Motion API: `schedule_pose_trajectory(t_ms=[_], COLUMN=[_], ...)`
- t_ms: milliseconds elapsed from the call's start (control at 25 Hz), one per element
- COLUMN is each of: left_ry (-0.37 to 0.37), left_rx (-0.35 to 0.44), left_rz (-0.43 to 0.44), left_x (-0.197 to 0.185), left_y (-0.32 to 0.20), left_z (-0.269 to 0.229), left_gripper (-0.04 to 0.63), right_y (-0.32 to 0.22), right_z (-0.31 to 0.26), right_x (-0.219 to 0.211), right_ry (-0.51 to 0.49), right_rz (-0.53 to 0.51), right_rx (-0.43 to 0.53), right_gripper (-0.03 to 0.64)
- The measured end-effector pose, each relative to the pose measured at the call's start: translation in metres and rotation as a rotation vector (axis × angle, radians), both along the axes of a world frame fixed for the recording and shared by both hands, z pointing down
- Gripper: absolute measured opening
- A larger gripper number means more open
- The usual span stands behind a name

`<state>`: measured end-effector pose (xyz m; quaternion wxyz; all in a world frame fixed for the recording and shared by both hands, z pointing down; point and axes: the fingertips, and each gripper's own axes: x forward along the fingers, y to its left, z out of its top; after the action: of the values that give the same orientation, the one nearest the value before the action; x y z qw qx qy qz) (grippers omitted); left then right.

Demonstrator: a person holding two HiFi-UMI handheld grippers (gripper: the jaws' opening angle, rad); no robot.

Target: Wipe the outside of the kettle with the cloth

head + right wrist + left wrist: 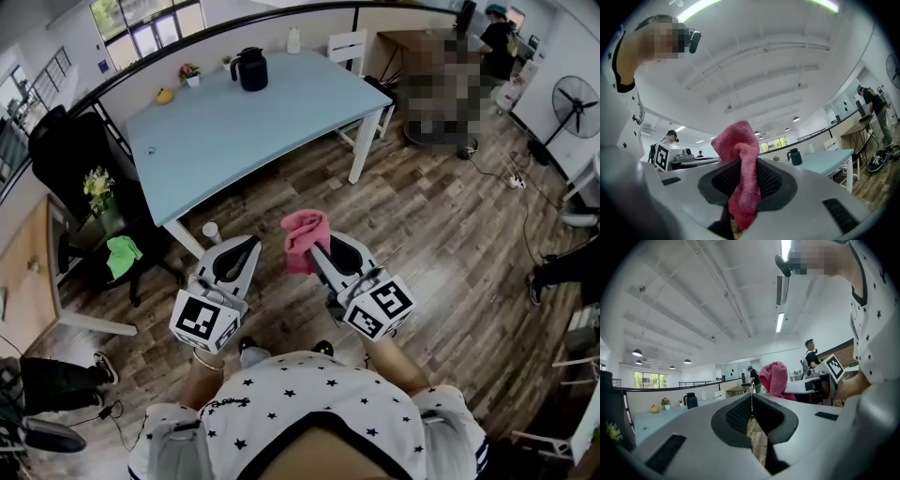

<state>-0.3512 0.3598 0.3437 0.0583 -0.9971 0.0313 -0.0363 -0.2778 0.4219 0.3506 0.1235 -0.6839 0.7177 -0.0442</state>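
Observation:
A black kettle [250, 68] stands near the far edge of the light blue table [253, 122]; it also shows small in the left gripper view [690, 400] and the right gripper view [794, 157]. My right gripper [315, 249] is shut on a pink cloth [304, 237], which bunches up above its jaws [740, 173] and shows at the right of the left gripper view [775, 378]. My left gripper [246, 247] is shut with nothing in it. Both grippers are held over the wooden floor, well short of the table.
On the table's far side are a yellow fruit [164, 96], a small flower pot [190, 73] and a white bottle [293, 39]. A black office chair [80, 155] with a green cloth [122, 255] stands left. A white cup [212, 232] sits on the floor. A fan [575, 99] stands far right.

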Motion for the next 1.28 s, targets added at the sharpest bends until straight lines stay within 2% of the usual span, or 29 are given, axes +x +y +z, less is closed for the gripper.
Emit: schedule_pose_trajectory(t_ms=[320, 680, 920, 1280], left_ry=[0.011, -0.007, -0.013, 0.02], left_rx=[-0.011, -0.003, -0.013, -0.023], left_rz=[-0.015, -0.028, -0.01, 0.048], left_x=[0.027, 0.035, 0.046, 0.088], left_y=[0.04, 0.06, 0.059, 0.03], left_z=[0.006, 0.008, 0.014, 0.013], left_gripper=[0.03, 0.031, 0.031, 0.031], right_y=[0.036, 0.056, 0.058, 0.037], right_z=[0.006, 0.007, 0.015, 0.013], right_x=[0.028, 0.04, 0.049, 0.09], right_ry=[-0.005, -0.03, -0.046, -0.029], right_rz=[-0.016, -0.025, 0.0, 0.07], right_rx=[-0.003, 0.017, 0.004, -0.011], right_gripper=[0.094, 0.094, 0.094, 0.094])
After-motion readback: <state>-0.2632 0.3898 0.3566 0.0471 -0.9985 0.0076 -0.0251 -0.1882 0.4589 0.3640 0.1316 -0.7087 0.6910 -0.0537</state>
